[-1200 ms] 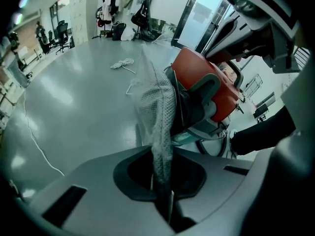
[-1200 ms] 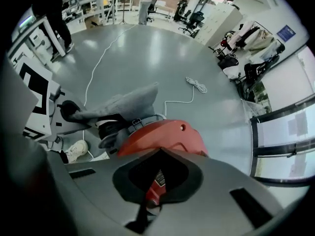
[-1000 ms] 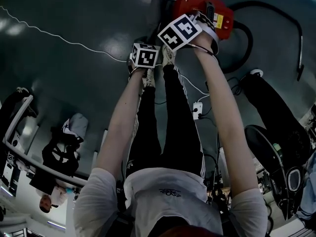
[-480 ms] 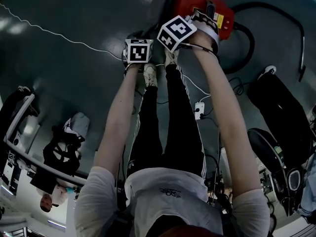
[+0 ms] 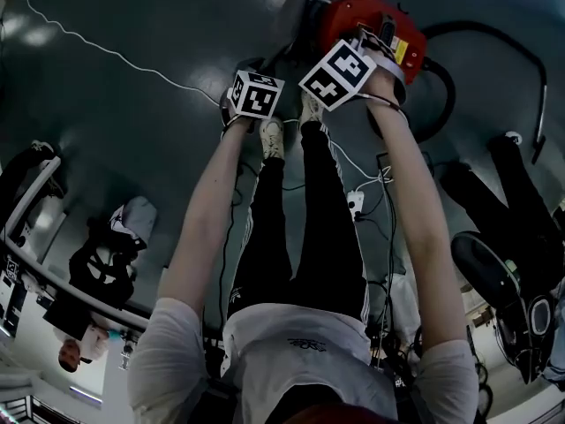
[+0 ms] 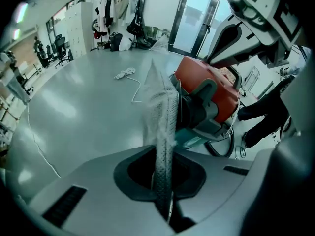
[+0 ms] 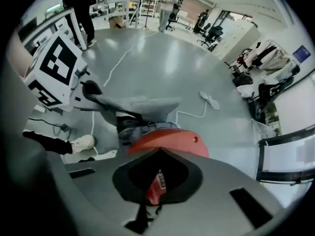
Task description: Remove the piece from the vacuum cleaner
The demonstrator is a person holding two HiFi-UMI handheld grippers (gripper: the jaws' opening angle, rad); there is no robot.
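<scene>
The red vacuum cleaner (image 5: 364,18) stands on the grey floor ahead of the person's feet. My left gripper (image 6: 166,206) is shut on a whitish-grey mesh fabric piece (image 6: 160,112), which rises upright from the jaws just left of the vacuum cleaner (image 6: 210,90). In the head view only the left gripper's marker cube (image 5: 257,94) shows, left of the vacuum. My right gripper (image 7: 153,193) sits on top of the vacuum cleaner (image 7: 167,142), its jaws closed on a red part of it. The grey fabric piece (image 7: 135,106) shows beyond, beside the left cube (image 7: 53,70).
A black hose (image 5: 494,35) curves right of the vacuum. A white cord (image 5: 115,53) crosses the floor at left, and a power strip (image 5: 354,203) lies by the person's legs. The person's shoes (image 5: 270,136) stand close behind the grippers. Bystanders are at left (image 5: 106,268) and right (image 5: 516,193).
Both grippers stay closed at the vacuum. The left cube shifts a little left and back; the head view tilts slightly, and the person in black at right moves.
</scene>
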